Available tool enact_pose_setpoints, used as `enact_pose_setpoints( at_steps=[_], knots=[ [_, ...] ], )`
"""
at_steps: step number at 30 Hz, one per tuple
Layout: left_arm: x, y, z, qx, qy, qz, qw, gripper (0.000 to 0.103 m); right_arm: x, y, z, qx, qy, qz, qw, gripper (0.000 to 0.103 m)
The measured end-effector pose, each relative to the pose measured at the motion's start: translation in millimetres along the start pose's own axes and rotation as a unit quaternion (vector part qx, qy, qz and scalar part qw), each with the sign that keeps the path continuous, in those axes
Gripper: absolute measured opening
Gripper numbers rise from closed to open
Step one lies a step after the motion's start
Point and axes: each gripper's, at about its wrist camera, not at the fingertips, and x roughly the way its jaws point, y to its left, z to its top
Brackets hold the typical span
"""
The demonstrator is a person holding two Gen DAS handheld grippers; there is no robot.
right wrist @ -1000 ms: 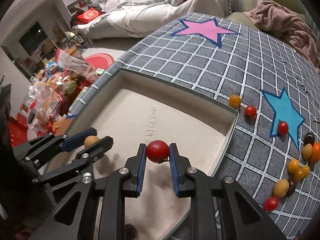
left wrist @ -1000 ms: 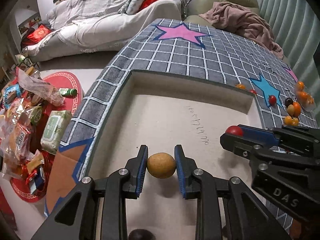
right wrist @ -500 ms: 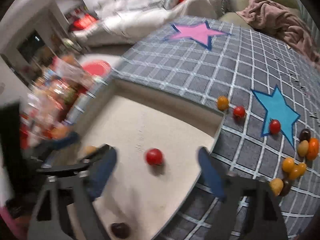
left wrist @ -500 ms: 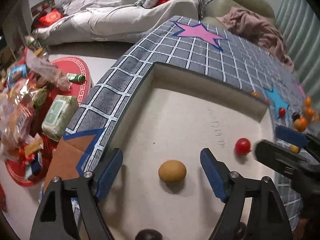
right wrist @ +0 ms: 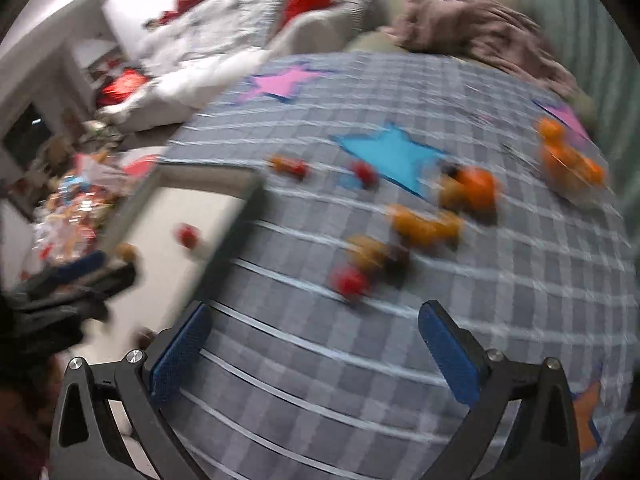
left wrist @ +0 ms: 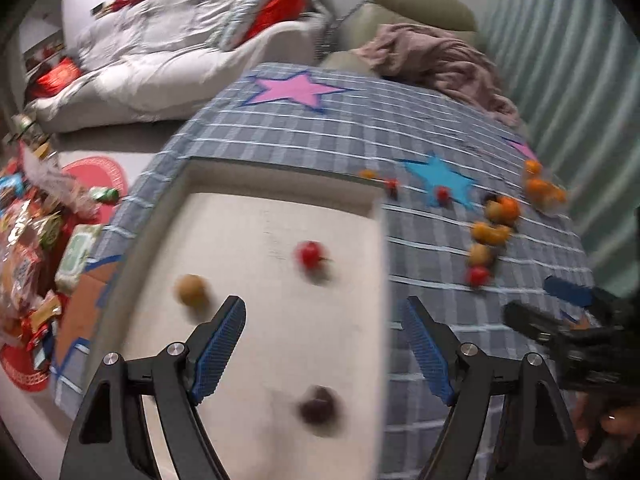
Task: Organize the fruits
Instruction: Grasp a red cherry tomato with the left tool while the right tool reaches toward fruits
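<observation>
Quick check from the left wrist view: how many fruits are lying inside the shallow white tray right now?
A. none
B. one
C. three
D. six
C: in the white tray lie a tan fruit, a red tomato and a dark fruit; the rest of the fruit sits on the checked cloth.

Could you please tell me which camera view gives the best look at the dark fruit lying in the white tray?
The left wrist view shows the dark fruit best: whole, unobstructed on the white tray, between the open left gripper fingers. In the right wrist view it is only a blurred dark speck at the tray's near edge.
</observation>
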Motion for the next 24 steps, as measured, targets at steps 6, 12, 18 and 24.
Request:
enact_pose_setpoints(
  at_steps=[6,12,18,24],
  knots=[
    [1,-60,-14,0.053,0.011,-0.022,0.9983,0.081,-2,-56,-27,0.041,0.015,-0.050,0.998,0.103],
    [16,-99,-25,0.087,0.029,-0.014,0.9957,0.081,0,-78,-29,0.048,0.014,-0.067,0.997,0.103],
    [32,-113,-26,0.100,0.031,0.011,0.9945,0.081,7,-87,-21,0.053,0.013,-0.061,0.997,0.103],
    [51,-122,-19,0.099,0.033,0.023,0.9943,0.081,16,-92,-9,0.044,0.007,-0.062,0.997,0.103]
  ],
)
